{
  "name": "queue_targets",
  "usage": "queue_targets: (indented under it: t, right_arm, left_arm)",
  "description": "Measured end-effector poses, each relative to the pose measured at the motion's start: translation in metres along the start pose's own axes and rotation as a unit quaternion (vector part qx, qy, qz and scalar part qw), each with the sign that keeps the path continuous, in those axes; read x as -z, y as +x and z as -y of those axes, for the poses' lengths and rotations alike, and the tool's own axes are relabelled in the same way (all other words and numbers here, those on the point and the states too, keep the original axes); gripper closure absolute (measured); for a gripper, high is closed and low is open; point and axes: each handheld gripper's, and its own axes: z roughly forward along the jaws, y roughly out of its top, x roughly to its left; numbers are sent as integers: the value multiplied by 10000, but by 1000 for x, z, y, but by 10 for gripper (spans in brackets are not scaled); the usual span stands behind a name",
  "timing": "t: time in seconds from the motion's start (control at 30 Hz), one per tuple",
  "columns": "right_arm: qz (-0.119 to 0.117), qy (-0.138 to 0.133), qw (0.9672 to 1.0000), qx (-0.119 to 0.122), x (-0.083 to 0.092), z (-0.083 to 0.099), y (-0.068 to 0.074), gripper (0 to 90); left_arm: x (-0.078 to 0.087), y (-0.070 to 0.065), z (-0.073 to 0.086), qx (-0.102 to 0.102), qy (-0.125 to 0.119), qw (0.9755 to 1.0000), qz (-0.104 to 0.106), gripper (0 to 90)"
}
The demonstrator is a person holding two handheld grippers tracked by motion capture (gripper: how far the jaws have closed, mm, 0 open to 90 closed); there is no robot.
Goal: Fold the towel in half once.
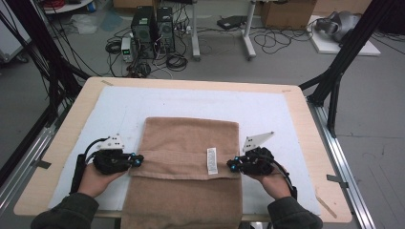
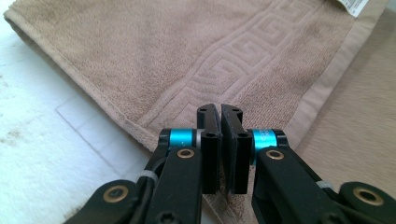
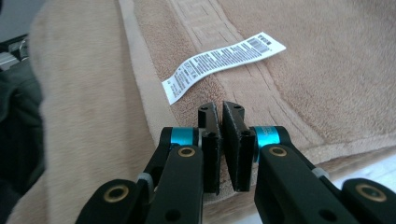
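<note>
Item: brown towel, folded on table. My L gripper & R gripper each clenched on towel's folded edge, opp. sides.

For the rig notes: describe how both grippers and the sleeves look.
Both the left gripper and the right gripper are black with blue bands by the jaws, brass-coloured rivets, a grey three-cornered plate on top and a trailing black cable. The sleeves are dark green-grey.
</note>
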Motion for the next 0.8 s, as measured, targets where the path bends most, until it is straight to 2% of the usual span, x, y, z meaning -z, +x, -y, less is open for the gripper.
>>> queue_targets:
  t: [0.17, 0.23, 0.33, 0.37, 0.4, 0.47, 0.5, 0.53, 0.6, 0.63, 0.7, 0.73, 0.77, 0.8]
  right_arm:
    - [-158, 3, 9998, 103, 7, 8, 23, 857]
    - [-241, -13, 9996, 125, 9, 14, 33, 857]
    - [-376, 17, 9991, 208, 13, 20, 50, 846]
    - [-452, -9, 9987, 248, 15, 22, 53, 805]
    - [-465, -67, 9986, 224, 17, 22, 54, 714]
    - [-398, -174, 9990, 132, 20, 21, 48, 662]
    - [-266, -233, 9993, 90, 22, 19, 43, 615]
    - [-46, -249, 9997, 74, 22, 16, 37, 594]
    - [238, -196, 9995, -34, 20, 11, 18, 561]
    - [450, -170, 9988, -103, 18, 9, 8, 541]
    - [608, -142, 9975, -319, 12, 4, -15, 507]
    - [777, -96, 9962, -389, 9, 1, -26, 488]
    - [847, -112, 9951, -494, 6, 0, -36, 488]
    - [935, -124, 9940, -549, 2, -2, -46, 480]
  left_arm:
    - [12, -16, 16, -30, 63, 9999, 143, 859]
    - [17, -24, 25, 17, 77, 9997, 226, 860]
    - [26, -38, 32, -66, 62, 9993, 352, 859]
    - [28, -41, 32, -92, 18, 9993, 364, 852]
    - [29, -40, 31, -107, -30, 9993, 358, 823]
    - [29, -36, 24, -42, -102, 9998, 194, 685]
    - [27, -32, 20, -44, -129, 9999, 53, 641]
    - [24, -27, 15, -54, -166, 9998, -44, 623]
    - [17, -16, 7, -98, -215, 9994, -250, 593]
    - [12, -9, 3, -36, -249, 9989, -384, 591]
    - [1, 5, -3, 61, -224, 9976, -649, 573]
    - [-5, 13, -5, 200, -163, 9971, -723, 570]
    - [-11, 19, -6, 342, -183, 9964, -750, 562]
    - [-17, 25, -7, 330, -161, 9953, -899, 561]
